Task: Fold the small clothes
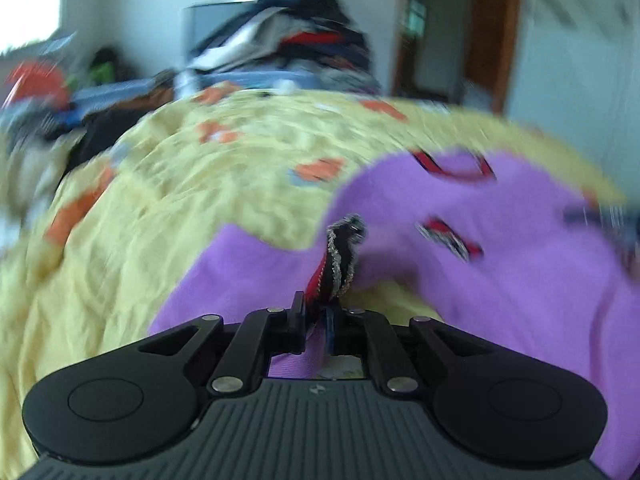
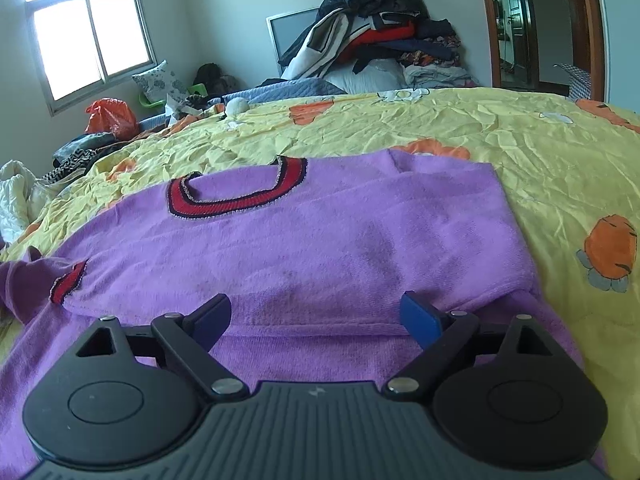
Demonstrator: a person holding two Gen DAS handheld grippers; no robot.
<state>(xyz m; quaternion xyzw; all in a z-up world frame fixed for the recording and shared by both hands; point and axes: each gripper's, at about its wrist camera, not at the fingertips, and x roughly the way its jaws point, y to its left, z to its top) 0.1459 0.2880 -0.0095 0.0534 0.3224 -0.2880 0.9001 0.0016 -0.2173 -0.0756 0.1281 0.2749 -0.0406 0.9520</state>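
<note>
A purple sweater (image 2: 320, 240) with a red and dark collar (image 2: 236, 196) lies on the yellow bedsheet (image 2: 540, 152), its right sleeve folded in over the body. In the right wrist view my right gripper (image 2: 316, 316) stands open just above the sweater's lower part, with nothing pressed between its pads. A red-trimmed cuff (image 2: 68, 282) rests at the sweater's left side. The left wrist view is blurred; there my left gripper (image 1: 316, 312) is shut on a sleeve cuff (image 1: 340, 256) with red, black and silver trim, and the purple sweater (image 1: 520, 264) spreads out to the right.
A tall pile of clothes (image 2: 380, 32) sits against the far wall behind the bed. An orange bag (image 2: 110, 118) and loose garments (image 2: 80, 152) lie at the far left under the window. A doorway (image 2: 536, 24) opens at the back right. The flowered bedsheet (image 1: 200, 184) stretches away on the left.
</note>
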